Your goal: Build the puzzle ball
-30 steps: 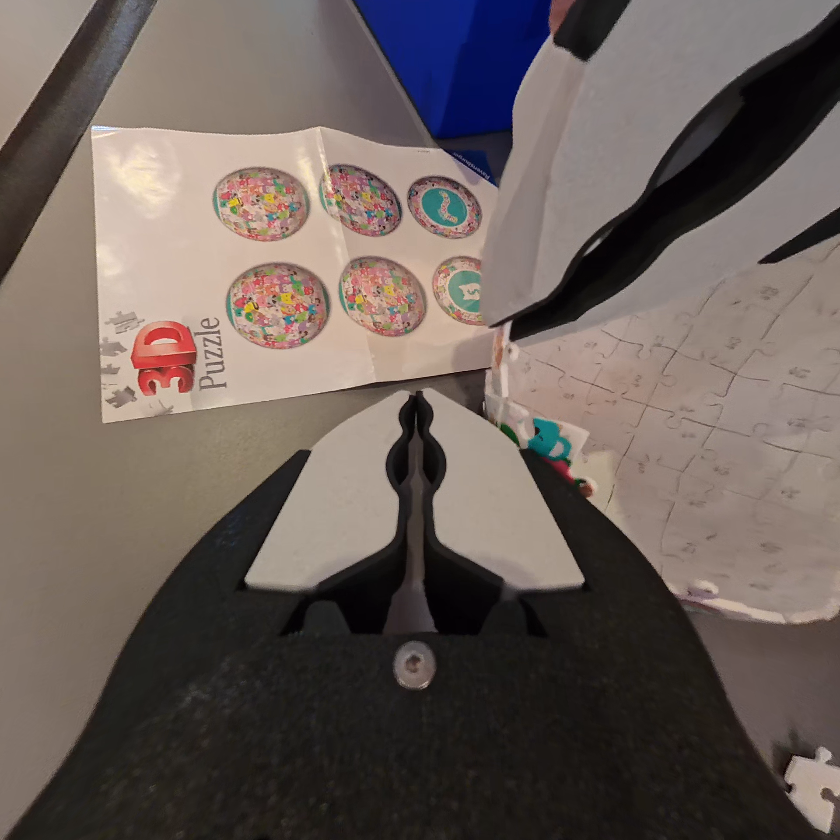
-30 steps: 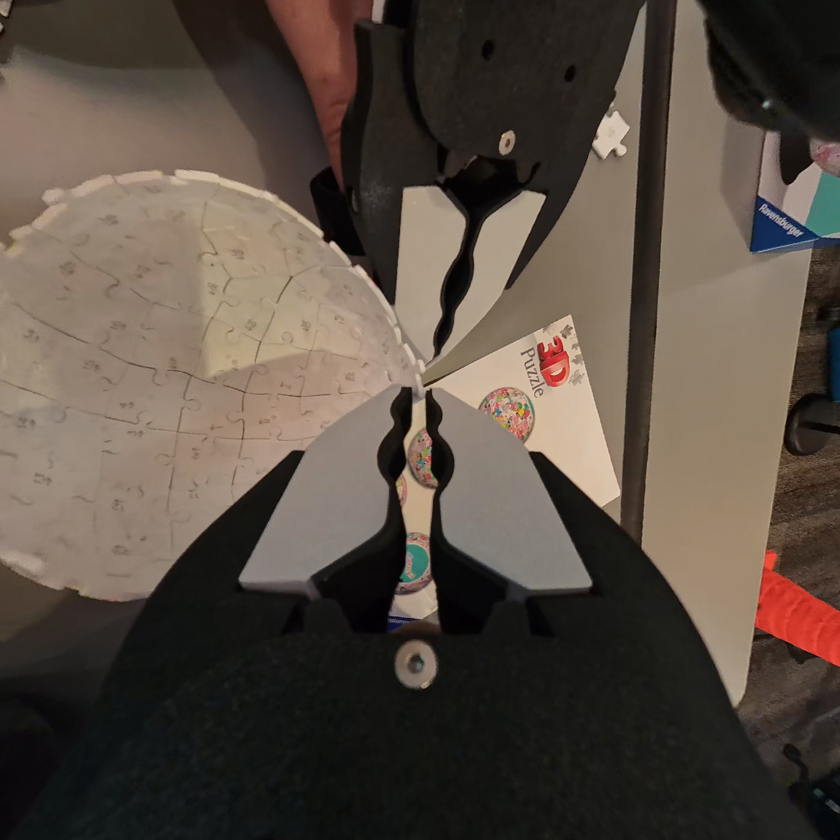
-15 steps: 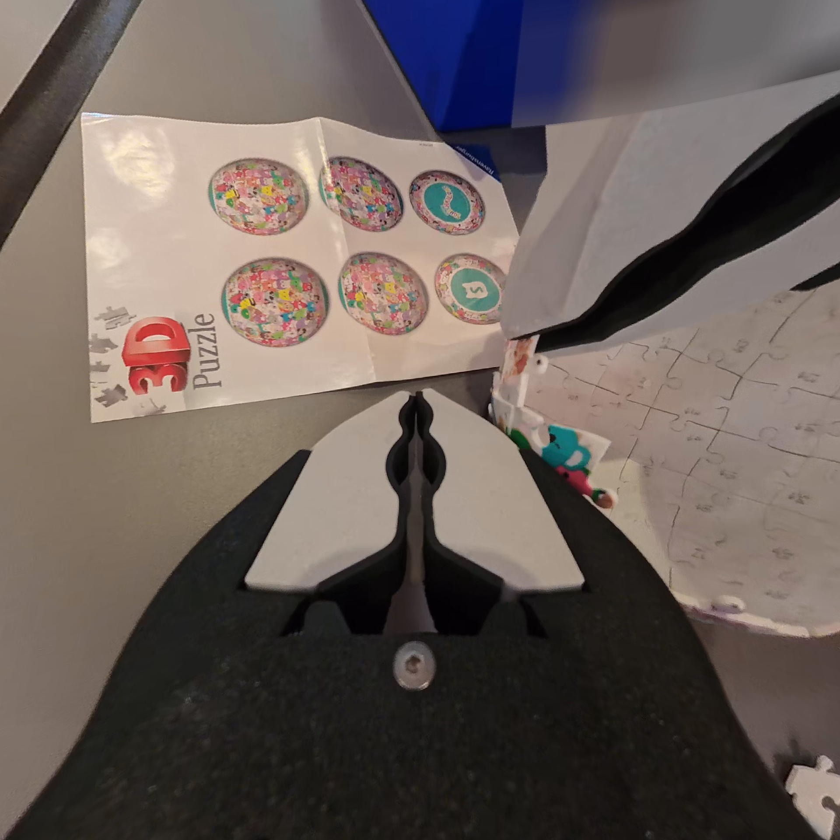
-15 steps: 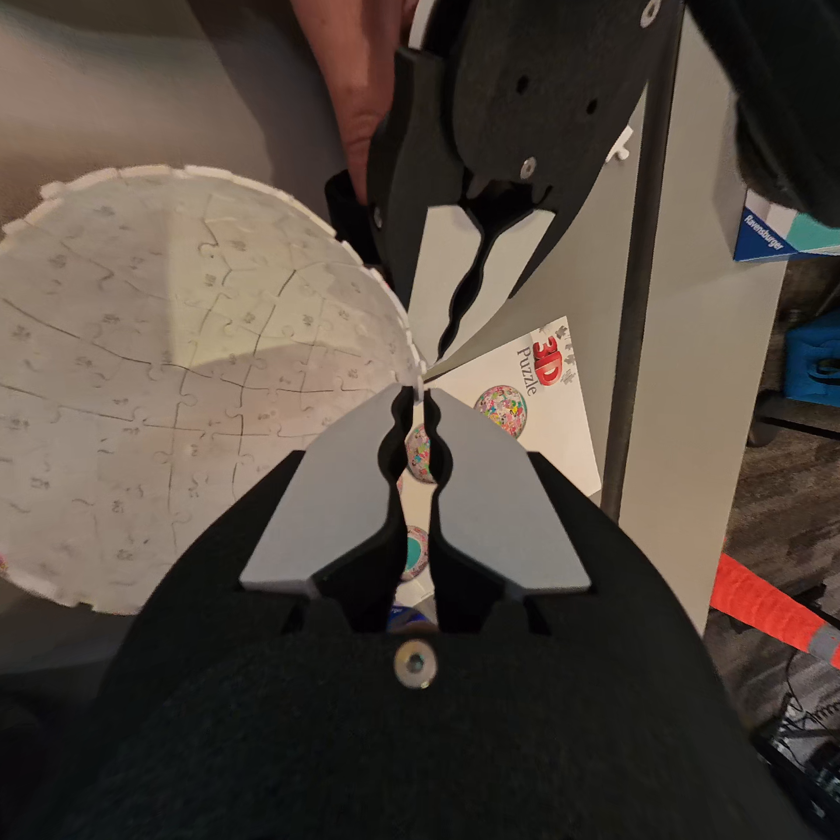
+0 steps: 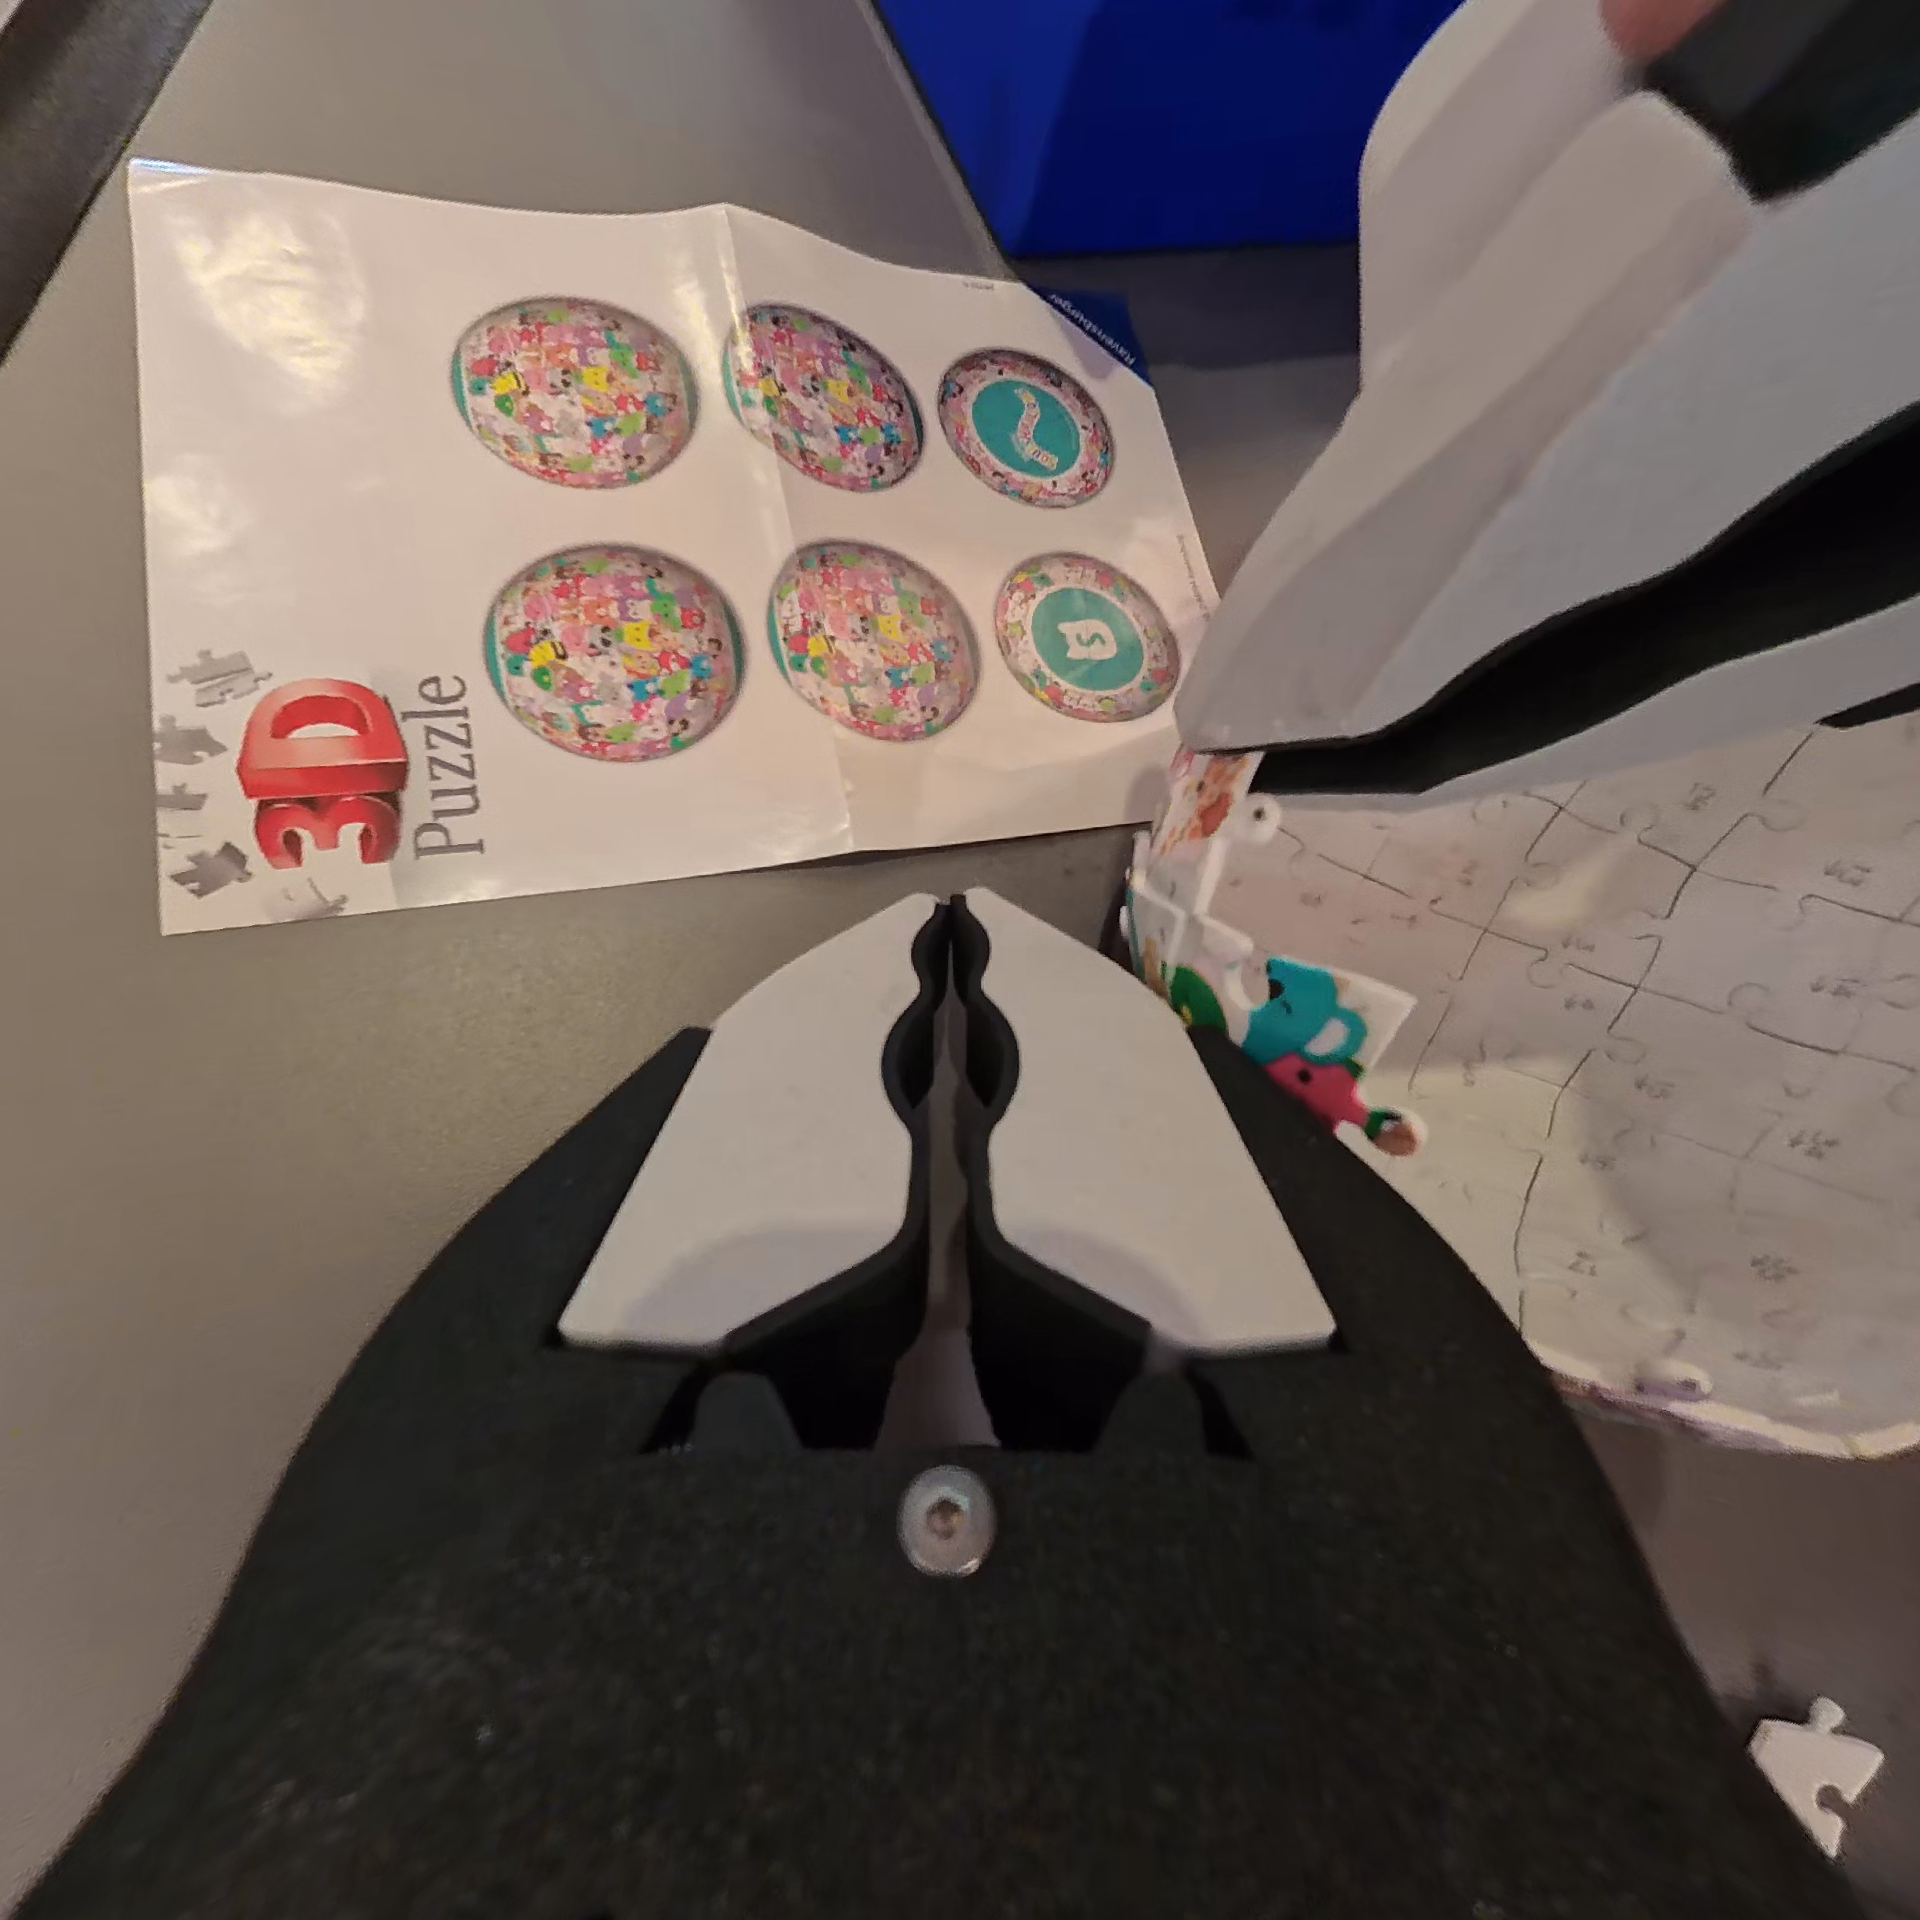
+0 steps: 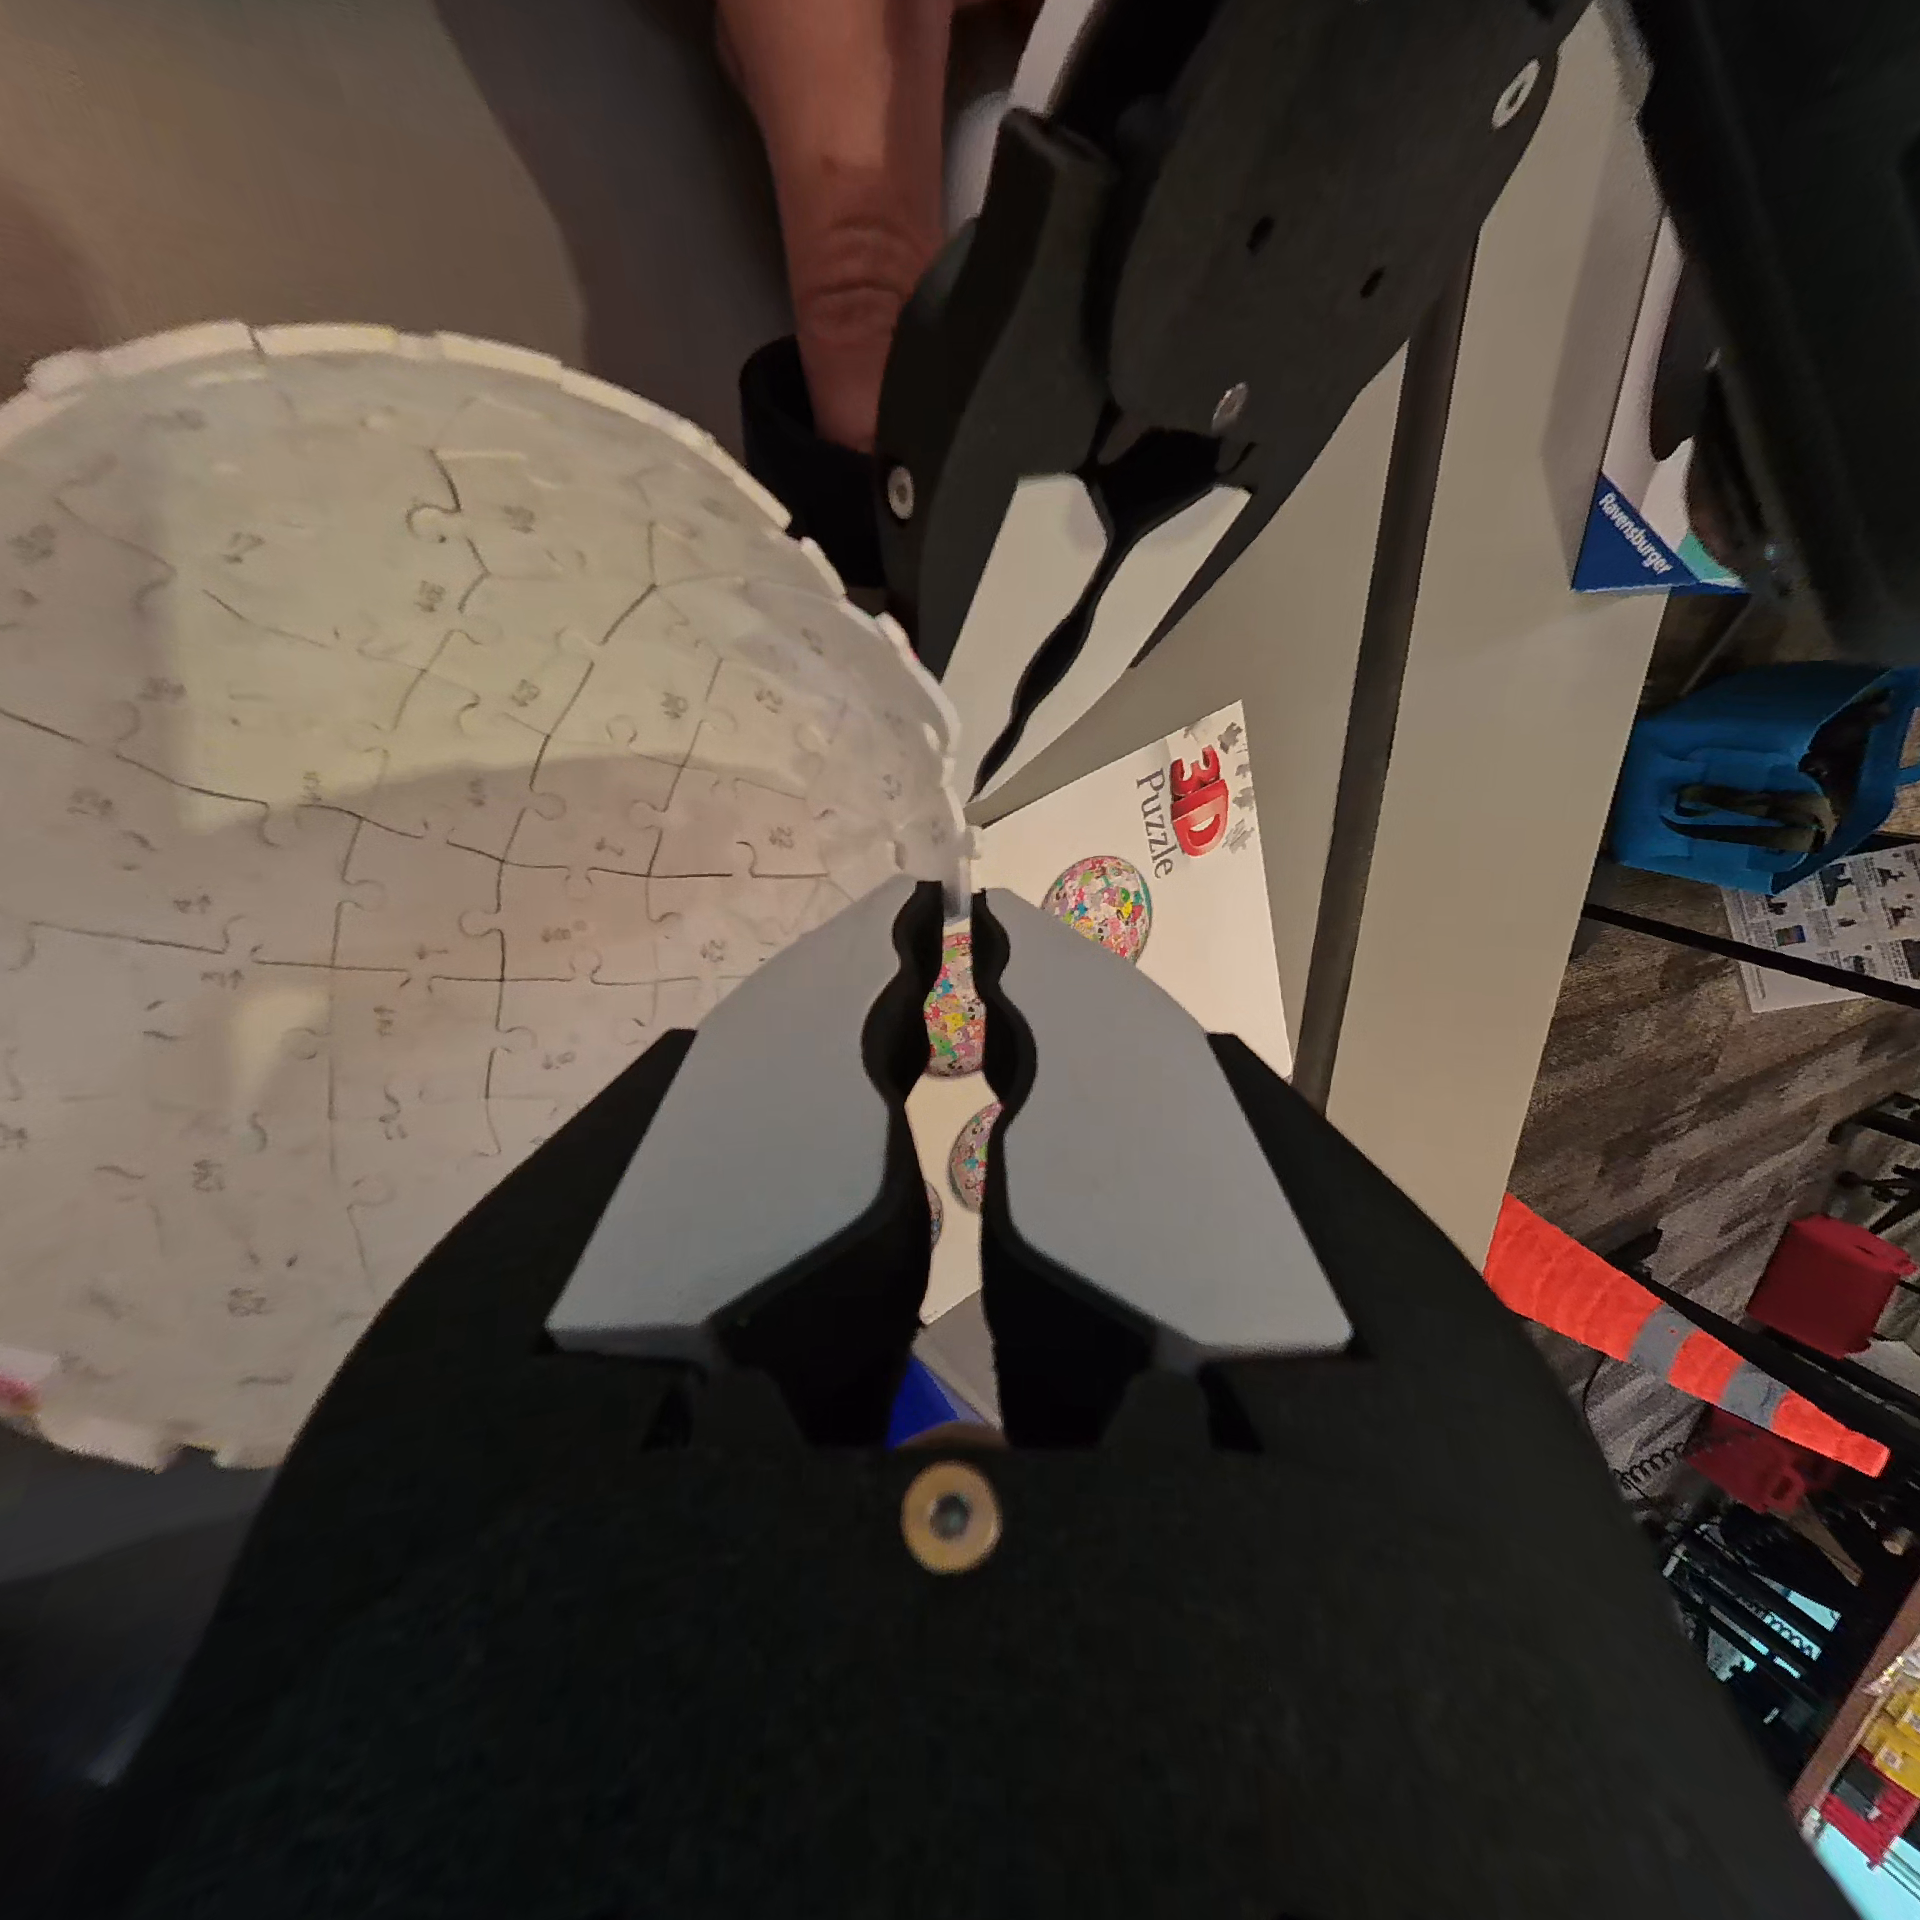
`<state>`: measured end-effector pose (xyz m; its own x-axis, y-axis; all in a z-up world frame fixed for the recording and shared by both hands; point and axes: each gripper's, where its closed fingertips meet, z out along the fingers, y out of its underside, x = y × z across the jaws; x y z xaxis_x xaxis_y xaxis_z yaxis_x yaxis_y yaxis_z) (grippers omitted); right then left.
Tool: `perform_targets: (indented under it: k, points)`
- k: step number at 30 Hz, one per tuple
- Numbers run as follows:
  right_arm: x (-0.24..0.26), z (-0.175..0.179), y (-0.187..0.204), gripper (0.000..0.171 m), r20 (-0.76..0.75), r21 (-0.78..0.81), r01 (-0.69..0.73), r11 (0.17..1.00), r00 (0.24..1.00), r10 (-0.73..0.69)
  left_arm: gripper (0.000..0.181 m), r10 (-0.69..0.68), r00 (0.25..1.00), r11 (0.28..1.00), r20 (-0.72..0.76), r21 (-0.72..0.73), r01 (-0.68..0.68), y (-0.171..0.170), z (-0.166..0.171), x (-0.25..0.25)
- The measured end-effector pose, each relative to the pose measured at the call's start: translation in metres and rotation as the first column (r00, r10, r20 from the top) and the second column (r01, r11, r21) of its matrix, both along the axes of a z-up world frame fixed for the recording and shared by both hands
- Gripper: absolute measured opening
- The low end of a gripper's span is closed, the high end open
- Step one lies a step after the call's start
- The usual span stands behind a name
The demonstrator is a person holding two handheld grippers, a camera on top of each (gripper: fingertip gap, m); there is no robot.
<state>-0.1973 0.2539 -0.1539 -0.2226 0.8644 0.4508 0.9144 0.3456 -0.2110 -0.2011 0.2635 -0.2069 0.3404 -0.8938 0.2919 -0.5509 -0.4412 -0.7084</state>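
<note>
Both grippers were at the rim of the half-built puzzle ball (image 6: 343, 831), an open shell of white piece-backs just beside the instruction sheet (image 5: 540, 540) on the grey table (image 5: 260, 1143). Right gripper (image 6: 961, 902) was pinched nearly shut on the rim's jagged edge, while the left gripper (image 5: 951, 914) was fully closed on nothing visible. Judging by that thin edge grip, a twist or squeeze could pop the interlocked pieces apart or tip the shell.
</note>
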Motion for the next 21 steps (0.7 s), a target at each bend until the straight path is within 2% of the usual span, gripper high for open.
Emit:
perform_targets:
  k: [21]
  points:
    - [-0.0032, -0.0027, 0.0004, 0.007, -0.073, -0.098, 0.020, 0.995, 0.997, -0.027, 0.000, -0.006, 1.000, 1.000, -0.003, 0.007, 0.006, -0.0015, -0.0003, 0.0008]
